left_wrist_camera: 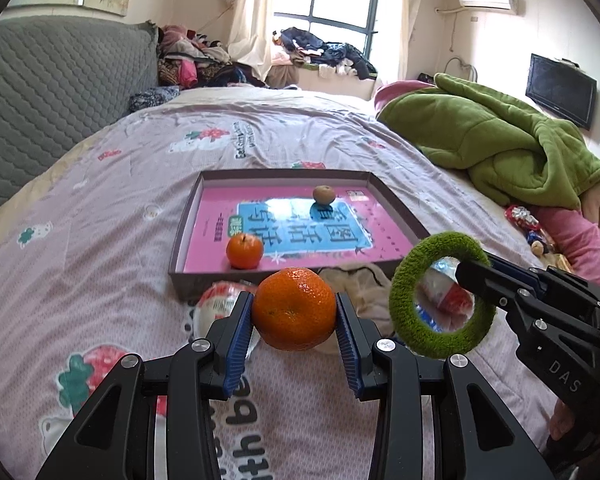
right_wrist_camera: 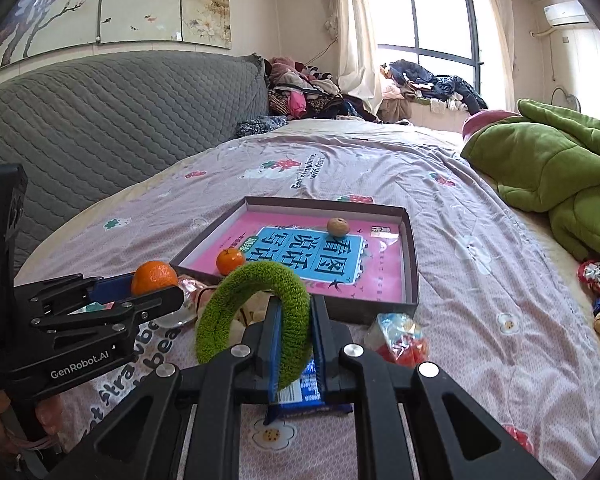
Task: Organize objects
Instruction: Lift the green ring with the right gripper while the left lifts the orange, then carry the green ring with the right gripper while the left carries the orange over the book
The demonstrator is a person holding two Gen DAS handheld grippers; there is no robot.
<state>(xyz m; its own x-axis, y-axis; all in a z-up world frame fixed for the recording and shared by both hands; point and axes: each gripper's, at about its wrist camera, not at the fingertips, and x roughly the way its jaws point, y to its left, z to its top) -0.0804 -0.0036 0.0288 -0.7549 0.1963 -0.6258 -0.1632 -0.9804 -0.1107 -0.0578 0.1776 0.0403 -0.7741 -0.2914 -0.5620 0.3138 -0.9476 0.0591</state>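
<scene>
My left gripper (left_wrist_camera: 294, 314) has a big orange (left_wrist_camera: 294, 309) clamped between its blue pads, one pad pressed on each side of the fruit, and the fruit hangs clear above the bedspread (left_wrist_camera: 100, 216). My right gripper (right_wrist_camera: 294, 334) has its jaws squeezed narrow on the fuzzy green ring (right_wrist_camera: 256, 312); the ring stands upright, pinched through its lower right part, with most of its loop arching out to the left of the fingers. From the left camera I see that same ring just beside the orange, on its right, not touching it.

Ahead of both grippers the shallow box (left_wrist_camera: 188, 216) lies flat on the bed, its floor covered by a pink sheet with a blue panel of printed characters. Two fruits sit in it: a small orange (left_wrist_camera: 244, 251) near the front left corner, and a brownish round fruit (left_wrist_camera: 323, 194) further back toward the middle.

Just in front of the box, low under my grippers, lie a crinkly red and white snack packet (right_wrist_camera: 398, 336), a beige cloth pouch (left_wrist_camera: 360, 280) and a blue packet (right_wrist_camera: 304, 392). A green blanket (left_wrist_camera: 500, 144) is heaped at the right, and a grey quilted headboard (left_wrist_camera: 52, 92) runs along the left.
</scene>
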